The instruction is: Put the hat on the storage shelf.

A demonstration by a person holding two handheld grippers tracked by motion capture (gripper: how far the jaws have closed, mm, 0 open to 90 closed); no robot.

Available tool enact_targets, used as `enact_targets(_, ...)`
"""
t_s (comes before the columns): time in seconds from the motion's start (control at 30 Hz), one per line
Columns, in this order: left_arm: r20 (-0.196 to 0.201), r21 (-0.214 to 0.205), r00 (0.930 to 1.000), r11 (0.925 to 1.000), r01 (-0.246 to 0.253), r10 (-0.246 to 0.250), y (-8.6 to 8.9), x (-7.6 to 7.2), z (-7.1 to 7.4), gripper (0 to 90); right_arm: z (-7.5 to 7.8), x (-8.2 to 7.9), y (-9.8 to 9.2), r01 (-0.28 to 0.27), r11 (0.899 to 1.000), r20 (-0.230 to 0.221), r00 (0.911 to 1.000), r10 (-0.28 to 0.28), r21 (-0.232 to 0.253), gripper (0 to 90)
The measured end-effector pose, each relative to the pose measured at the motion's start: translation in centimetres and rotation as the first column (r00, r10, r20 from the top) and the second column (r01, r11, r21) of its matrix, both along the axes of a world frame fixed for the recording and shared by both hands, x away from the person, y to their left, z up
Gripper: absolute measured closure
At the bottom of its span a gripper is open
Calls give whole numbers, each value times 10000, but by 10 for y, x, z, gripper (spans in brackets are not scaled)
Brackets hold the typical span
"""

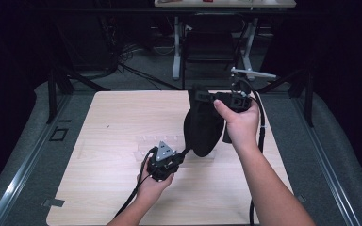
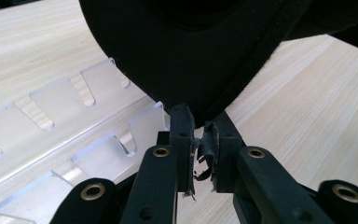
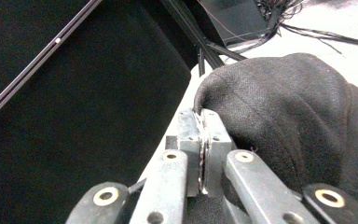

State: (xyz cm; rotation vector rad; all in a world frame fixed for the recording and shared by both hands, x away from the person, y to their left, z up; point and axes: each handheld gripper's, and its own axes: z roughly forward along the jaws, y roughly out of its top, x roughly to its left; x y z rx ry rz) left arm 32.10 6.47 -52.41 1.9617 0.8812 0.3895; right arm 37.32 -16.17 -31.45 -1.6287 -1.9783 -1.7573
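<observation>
The right hand (image 1: 242,123), raised above the wooden table (image 1: 108,122), has its right gripper (image 3: 203,119) pinching one black cloth cap (image 1: 202,125) at the top edge. Lower down, the left gripper (image 2: 199,122) nips the cap's bottom rim, so it hangs between the two over one clear acrylic rack (image 2: 51,112).

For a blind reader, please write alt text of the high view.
Two hands hold a black cloth above a wooden table, the right gripper at its top, the left gripper at its bottom edge. A clear plastic rack lies underneath.
</observation>
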Motion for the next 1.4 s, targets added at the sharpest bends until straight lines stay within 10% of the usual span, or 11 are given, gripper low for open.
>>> enact_targets(1.07,507,-381,9983,9988,306,-286,9,-10,19,763,-3,0,27,-689,9976,-106,9976,689,-74,887)
enact_targets(1.4,1083,379,9931,9984,420,-458,7,-14,18,829,-5,1,36,-864,9961,-87,9962,862,-161,881)
